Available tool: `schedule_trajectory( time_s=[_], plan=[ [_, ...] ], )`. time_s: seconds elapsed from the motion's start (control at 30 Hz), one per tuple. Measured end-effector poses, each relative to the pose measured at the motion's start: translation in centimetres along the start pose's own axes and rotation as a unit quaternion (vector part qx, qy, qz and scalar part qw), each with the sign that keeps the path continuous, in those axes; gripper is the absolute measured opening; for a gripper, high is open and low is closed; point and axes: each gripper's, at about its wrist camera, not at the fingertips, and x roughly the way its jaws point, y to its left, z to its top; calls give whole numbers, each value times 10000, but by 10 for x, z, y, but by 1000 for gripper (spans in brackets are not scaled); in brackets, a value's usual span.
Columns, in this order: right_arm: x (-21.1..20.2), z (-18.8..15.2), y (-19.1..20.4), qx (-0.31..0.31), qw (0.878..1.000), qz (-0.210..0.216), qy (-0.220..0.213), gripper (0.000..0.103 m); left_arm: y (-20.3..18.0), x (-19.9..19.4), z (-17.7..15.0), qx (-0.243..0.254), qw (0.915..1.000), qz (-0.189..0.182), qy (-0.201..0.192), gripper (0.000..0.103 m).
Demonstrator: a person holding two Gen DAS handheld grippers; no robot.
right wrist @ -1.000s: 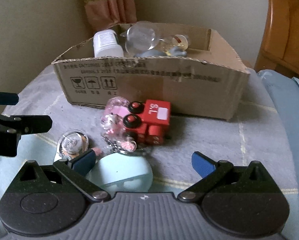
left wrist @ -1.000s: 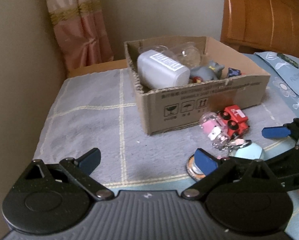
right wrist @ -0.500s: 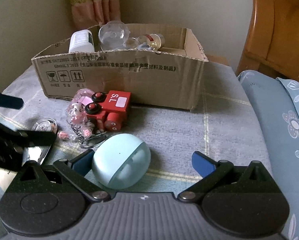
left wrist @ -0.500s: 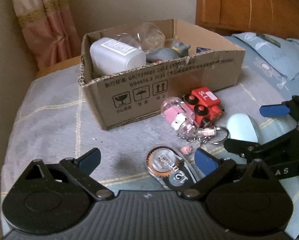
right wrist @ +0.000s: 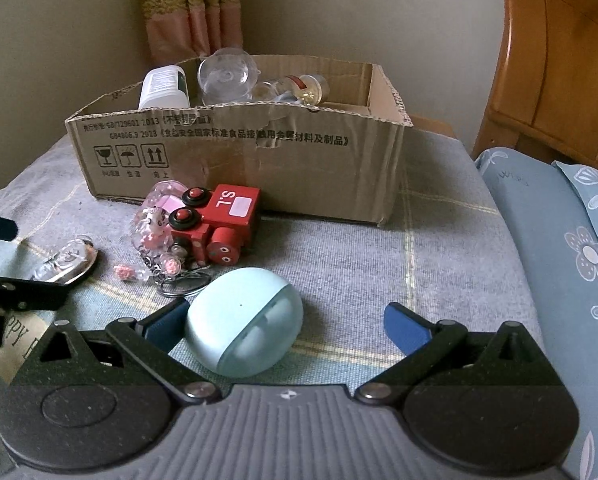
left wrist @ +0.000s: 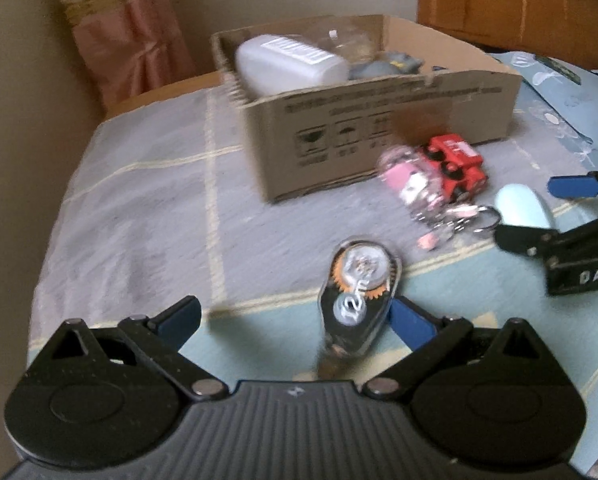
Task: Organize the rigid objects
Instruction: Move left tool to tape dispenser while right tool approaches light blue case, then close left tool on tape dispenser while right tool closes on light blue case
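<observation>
your left gripper: fingers spread, correction tape dispenser lying between them, nearer the right finger. your right gripper: fingers spread around pale blue oval case, touching the left finger. red toy train and pink keychain in front of cardboard box.

Pale blue oval case lying on bed | red toy train on its side beside cardboard box | pink keychain touching train | clear correction-tape dispenser flat nearby
</observation>
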Motion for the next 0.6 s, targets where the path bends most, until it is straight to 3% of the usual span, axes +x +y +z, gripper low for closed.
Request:
schedule_trajectory(
  time_s=[0.37, 0.6],
  plan=[
    [-5, -4, -19, 197, 9995, -205, 103, 103, 45, -4, -11, -614, 9968, 498, 85, 101],
    [-8, -6, -15, 191, 9995, -216, 93, 103, 15, -5, -6, -267, 9996, 84, 27, 101]
  ],
)
